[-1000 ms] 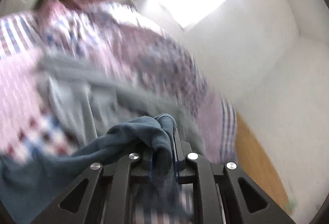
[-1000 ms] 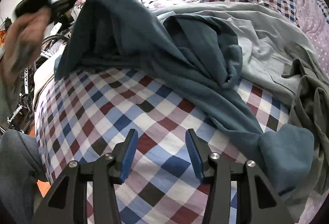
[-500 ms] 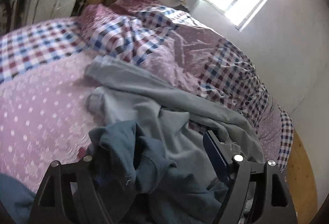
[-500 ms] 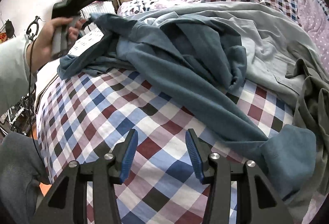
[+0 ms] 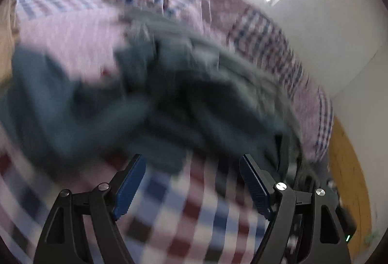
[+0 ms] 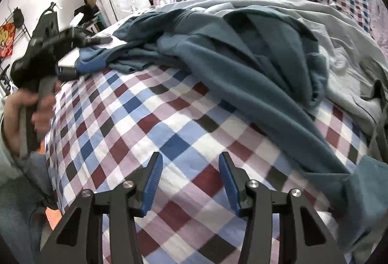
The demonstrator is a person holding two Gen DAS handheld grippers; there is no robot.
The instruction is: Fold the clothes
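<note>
While both tools (image 5: 191, 181) (image 6: 188, 181) gape, teal top (image 6: 242, 65) lies crumpled.

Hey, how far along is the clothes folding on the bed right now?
Barely begun. Done: nothing looks folded; the dark teal long-sleeved top lies crumpled across the checked bedspread, one sleeve trailing toward the right edge of the right wrist view. In hand: nothing; the left gripper and right gripper are both open and empty. Left: spreading and folding that top, then the pale grey garment behind it.
</note>
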